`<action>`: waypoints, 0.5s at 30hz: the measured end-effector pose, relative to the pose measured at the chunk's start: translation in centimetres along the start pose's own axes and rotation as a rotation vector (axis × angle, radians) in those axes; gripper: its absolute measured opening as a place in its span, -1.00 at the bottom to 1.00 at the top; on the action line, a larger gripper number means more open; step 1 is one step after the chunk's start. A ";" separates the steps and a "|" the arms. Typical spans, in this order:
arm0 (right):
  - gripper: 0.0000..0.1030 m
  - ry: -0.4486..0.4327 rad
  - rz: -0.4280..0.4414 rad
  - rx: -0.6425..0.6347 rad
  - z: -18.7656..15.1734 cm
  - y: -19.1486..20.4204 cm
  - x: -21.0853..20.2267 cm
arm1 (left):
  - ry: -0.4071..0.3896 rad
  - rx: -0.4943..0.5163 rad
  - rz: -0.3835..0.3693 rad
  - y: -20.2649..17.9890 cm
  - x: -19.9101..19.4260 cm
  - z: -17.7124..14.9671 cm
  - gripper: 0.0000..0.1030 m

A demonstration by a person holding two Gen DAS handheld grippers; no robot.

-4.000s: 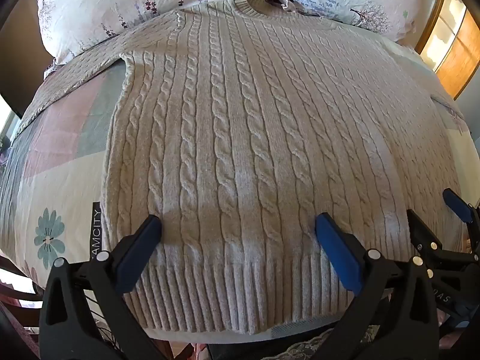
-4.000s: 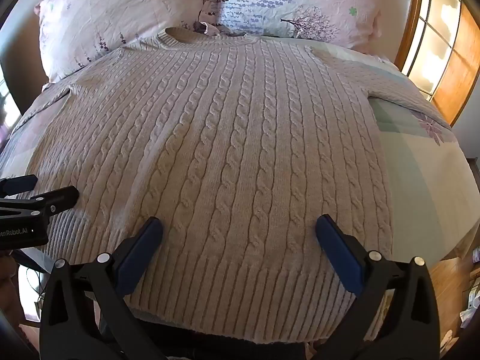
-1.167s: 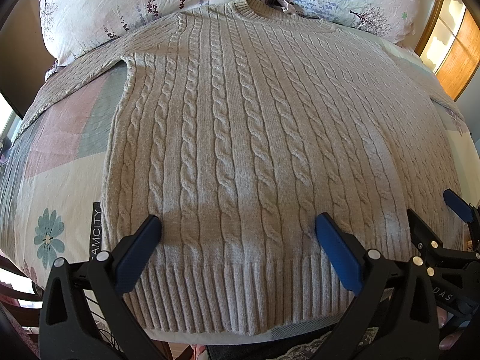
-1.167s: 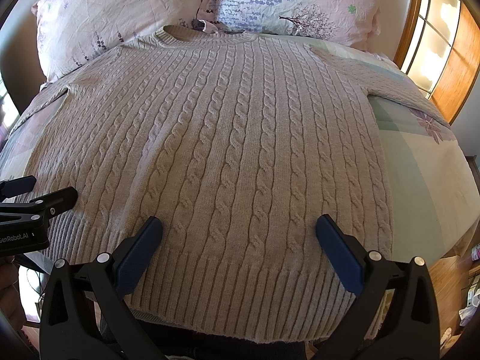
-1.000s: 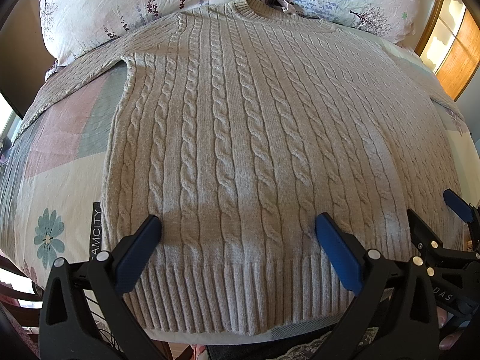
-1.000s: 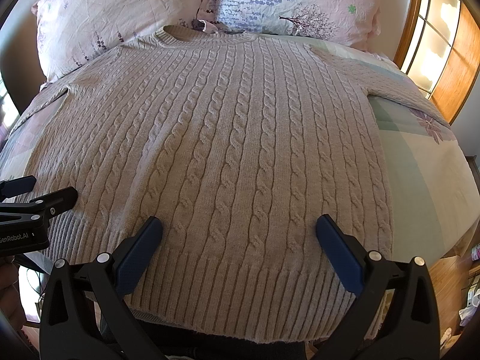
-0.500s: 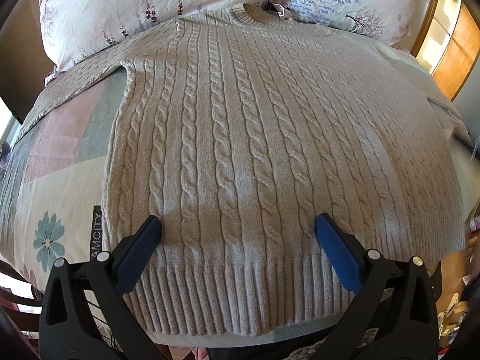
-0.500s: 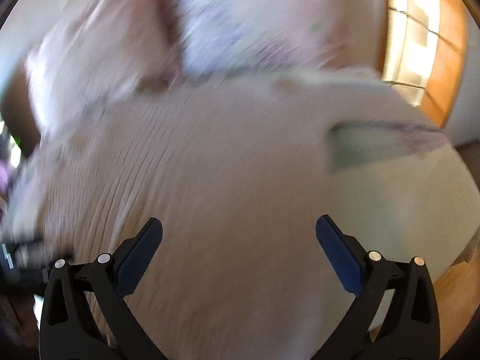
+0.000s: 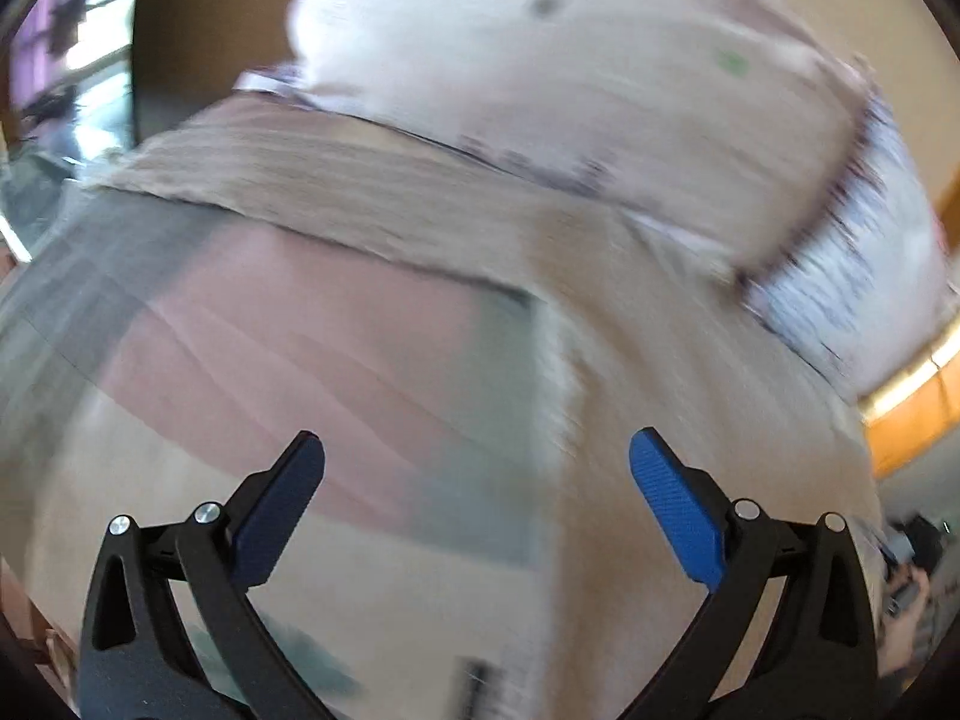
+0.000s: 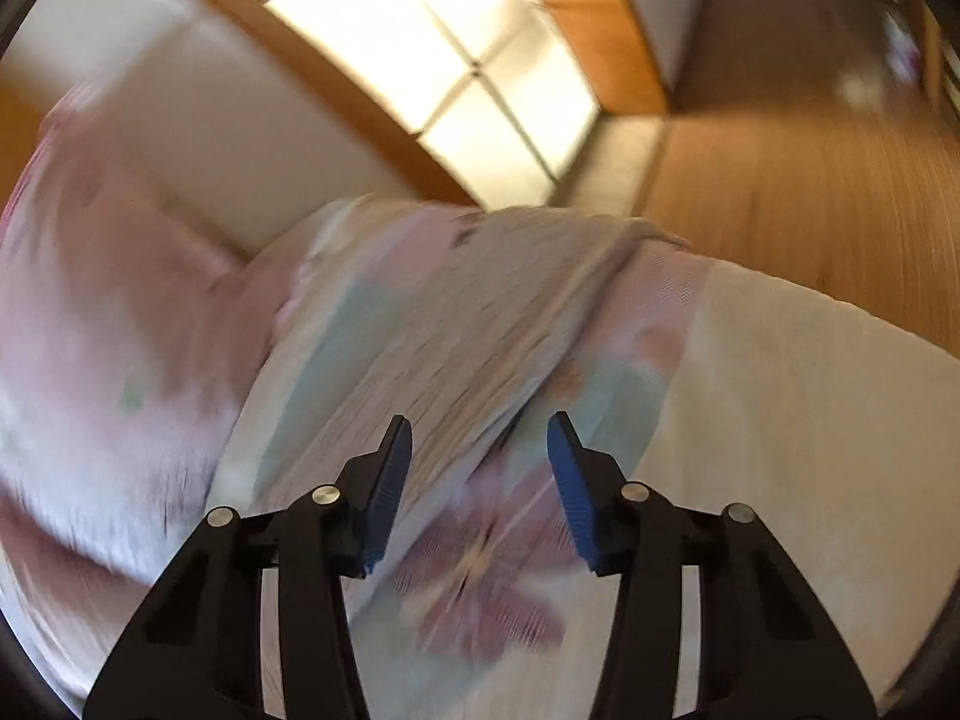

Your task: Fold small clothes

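A beige cable-knit sweater [image 9: 690, 396] lies flat on the bed. Both views are blurred by motion. In the left wrist view its left sleeve [image 9: 336, 186] stretches out across the top, and my left gripper [image 9: 477, 480] is open and empty over the bedsheet beside the sweater's left side edge. In the right wrist view the right sleeve [image 10: 510, 324] runs away toward the bed's edge. My right gripper [image 10: 480, 450] is open, narrower than before, with its fingers on either side of the sleeve's near part.
Floral pillows [image 9: 570, 78] lie at the head of the bed. The patterned bedsheet [image 10: 780, 390] ends at the bed's right edge, with wooden floor [image 10: 810, 180] and a sliding door [image 10: 450, 60] beyond.
Both grippers swung away from the sweater's hem: the left one to the left sleeve side, the right one to the right sleeve. The right jaws have narrowed.
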State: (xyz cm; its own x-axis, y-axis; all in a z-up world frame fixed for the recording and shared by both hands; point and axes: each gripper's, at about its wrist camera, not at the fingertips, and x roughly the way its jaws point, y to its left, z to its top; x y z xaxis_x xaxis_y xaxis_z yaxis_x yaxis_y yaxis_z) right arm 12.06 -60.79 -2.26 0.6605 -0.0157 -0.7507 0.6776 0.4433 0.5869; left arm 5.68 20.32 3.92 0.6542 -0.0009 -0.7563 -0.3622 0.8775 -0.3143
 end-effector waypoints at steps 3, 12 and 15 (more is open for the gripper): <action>-0.10 -0.013 0.001 0.028 1.0 -0.4 0.8 | -0.066 0.003 0.052 2.2 0.4 1.6 0.97; -0.86 -0.141 -0.117 -0.076 2.0 2.8 1.2 | -0.096 -0.086 0.098 8.6 1.6 4.9 0.97; -0.86 -0.232 0.016 -0.360 -2.9 11.3 -2.1 | -0.108 -0.189 0.055 10.8 1.9 5.5 0.96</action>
State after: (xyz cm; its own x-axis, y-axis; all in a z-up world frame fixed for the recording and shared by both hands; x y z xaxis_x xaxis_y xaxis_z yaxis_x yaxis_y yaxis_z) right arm 17.38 -53.14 5.00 0.7532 -0.1890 -0.6301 0.5376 0.7289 0.4240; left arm 6.66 32.48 2.29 0.6940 0.1046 -0.7124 -0.5106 0.7690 -0.3845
